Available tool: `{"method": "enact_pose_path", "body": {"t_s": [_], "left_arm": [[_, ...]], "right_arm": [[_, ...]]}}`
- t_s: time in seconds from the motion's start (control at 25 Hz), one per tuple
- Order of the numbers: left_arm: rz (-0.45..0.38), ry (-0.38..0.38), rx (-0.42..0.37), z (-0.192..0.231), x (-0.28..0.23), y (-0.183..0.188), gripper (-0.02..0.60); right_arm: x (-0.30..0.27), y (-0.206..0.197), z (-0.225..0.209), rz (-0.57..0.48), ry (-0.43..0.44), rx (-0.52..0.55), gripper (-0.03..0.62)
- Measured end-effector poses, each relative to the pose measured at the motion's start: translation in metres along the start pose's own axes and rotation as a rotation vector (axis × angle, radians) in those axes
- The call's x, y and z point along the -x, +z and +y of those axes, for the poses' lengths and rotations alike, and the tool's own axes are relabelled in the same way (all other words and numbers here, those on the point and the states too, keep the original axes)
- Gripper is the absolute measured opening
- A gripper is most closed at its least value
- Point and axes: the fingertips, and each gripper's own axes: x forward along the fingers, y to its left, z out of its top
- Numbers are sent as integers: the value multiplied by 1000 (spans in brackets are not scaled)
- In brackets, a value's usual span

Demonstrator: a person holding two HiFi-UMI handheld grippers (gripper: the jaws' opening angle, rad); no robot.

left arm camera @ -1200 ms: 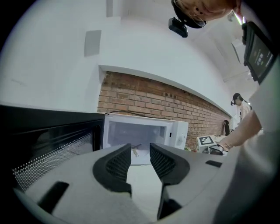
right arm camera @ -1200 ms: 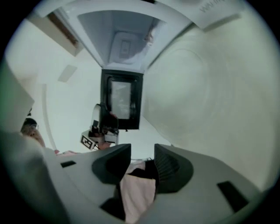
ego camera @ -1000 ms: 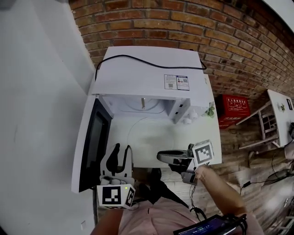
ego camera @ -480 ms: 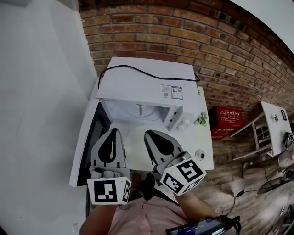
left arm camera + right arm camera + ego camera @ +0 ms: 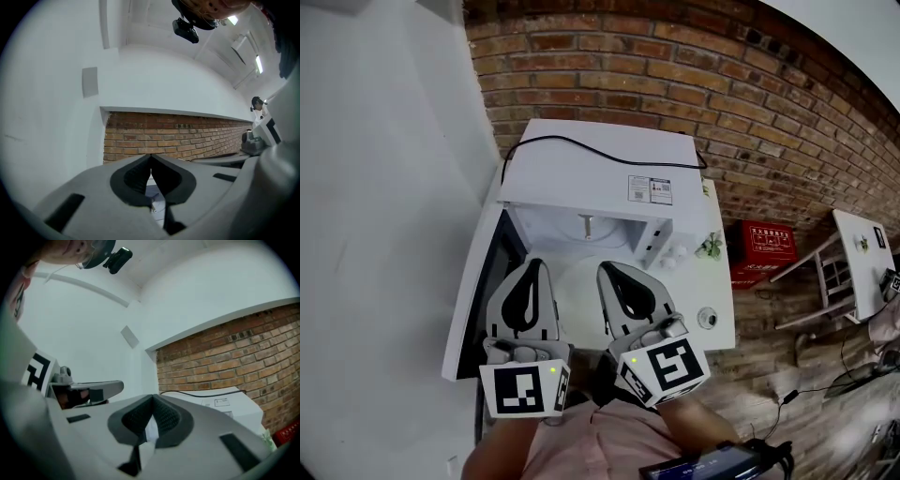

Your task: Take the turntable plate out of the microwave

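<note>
The white microwave (image 5: 600, 169) stands against the brick wall with its door (image 5: 492, 281) swung open to the left. Its cavity shows only a small hub (image 5: 587, 225). The clear turntable plate (image 5: 577, 281) lies faintly visible on the white table in front of the cavity. My left gripper (image 5: 534, 266) is held up over the table's left part, shut and empty, its tips meeting in the left gripper view (image 5: 151, 157). My right gripper (image 5: 609, 270) is beside it, upright; its jaws have just closed with nothing between them (image 5: 152, 397).
A black cable (image 5: 581, 141) runs over the microwave's top. A small plant (image 5: 708, 246) and a small round object (image 5: 707, 319) sit on the table (image 5: 722, 333) to the right. A red box (image 5: 762, 244) stands on the floor and another white table (image 5: 862, 253) at far right.
Both grippers have risen from the table toward the camera. The left jaws went from open to shut. The right gripper rolled from lying sideways to upright and closed.
</note>
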Motion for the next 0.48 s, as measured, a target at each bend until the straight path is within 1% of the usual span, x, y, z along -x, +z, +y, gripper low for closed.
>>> {"method": "enact_pose_path", "body": {"t_s": [0.24, 0.48], "left_arm": [[8, -6, 1, -3, -4, -2, 6], [7, -13, -12, -5, -7, -4, 6]], "right_arm": [[0, 0, -4, 3, -15, 33, 3], [-1, -1, -6, 1, -17, 27, 3]]}}
